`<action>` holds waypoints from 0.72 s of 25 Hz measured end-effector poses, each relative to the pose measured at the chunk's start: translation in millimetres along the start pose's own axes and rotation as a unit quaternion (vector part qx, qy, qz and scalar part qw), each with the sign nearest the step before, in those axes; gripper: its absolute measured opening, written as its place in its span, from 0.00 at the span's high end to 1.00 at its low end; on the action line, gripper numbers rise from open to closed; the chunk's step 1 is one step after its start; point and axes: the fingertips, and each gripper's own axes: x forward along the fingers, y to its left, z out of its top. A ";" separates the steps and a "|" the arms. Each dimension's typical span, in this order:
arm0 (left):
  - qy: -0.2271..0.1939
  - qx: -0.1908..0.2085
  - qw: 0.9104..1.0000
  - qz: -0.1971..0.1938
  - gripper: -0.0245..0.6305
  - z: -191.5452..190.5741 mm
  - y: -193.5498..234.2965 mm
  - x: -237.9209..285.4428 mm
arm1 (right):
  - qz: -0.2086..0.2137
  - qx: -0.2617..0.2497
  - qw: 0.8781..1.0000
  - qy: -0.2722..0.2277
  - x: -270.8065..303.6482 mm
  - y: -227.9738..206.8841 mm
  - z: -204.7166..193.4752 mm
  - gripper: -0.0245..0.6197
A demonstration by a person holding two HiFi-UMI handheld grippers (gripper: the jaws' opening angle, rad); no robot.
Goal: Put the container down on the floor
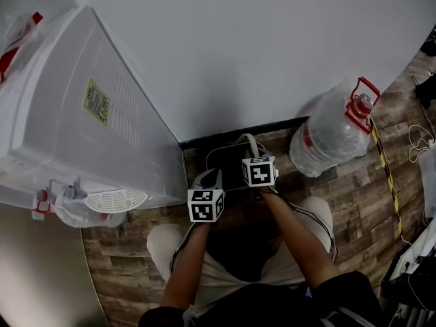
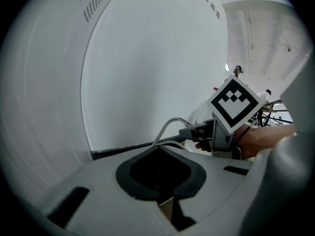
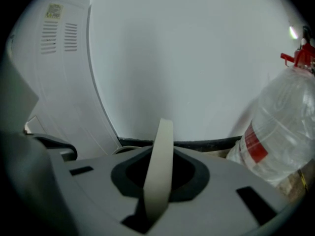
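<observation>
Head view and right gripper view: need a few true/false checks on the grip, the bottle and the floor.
1. The right gripper is shut on the handle. True.
2. In the head view the bottle is left of the container. False: it is to the right.
3. The bottle has a red top. True.
4. The floor is white tile. False: it is wood-look planks.

Dark container (image 1: 226,163) w/ beige handle (image 3: 160,171); clear bottle (image 1: 327,138), red label (image 3: 256,144)
</observation>
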 end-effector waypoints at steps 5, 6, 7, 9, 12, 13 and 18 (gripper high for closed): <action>0.012 0.006 1.000 -0.010 0.94 -6.7 -7.5 5.8 | -0.024 0.005 1.000 0.005 2.6 -22.0 -8.7 0.91; 0.013 0.006 1.000 -0.012 0.94 -7.4 -8.8 7.2 | -0.029 0.004 1.000 0.006 3.0 -27.1 -10.7 0.91; 0.014 0.005 1.000 -0.014 0.94 -7.8 -10.3 8.6 | -0.033 0.002 0.999 0.008 2.8 -32.1 -12.5 0.91; 0.016 0.003 1.000 -0.019 0.94 -7.9 -14.5 12.2 | -0.039 0.003 0.999 0.013 2.5 -41.0 -17.0 0.91; 0.015 -0.001 1.000 -0.027 0.94 -9.3 -23.2 18.7 | -0.043 0.016 0.999 0.023 4.4 -50.9 -27.2 0.91; 0.016 0.000 0.999 -0.030 0.94 -10.9 -26.3 21.0 | -0.043 0.015 0.999 0.024 4.7 -53.2 -28.2 0.91; 0.021 0.000 0.999 -0.038 0.94 -14.9 -36.9 28.5 | -0.046 0.018 0.998 0.028 10.5 -69.2 -38.2 0.90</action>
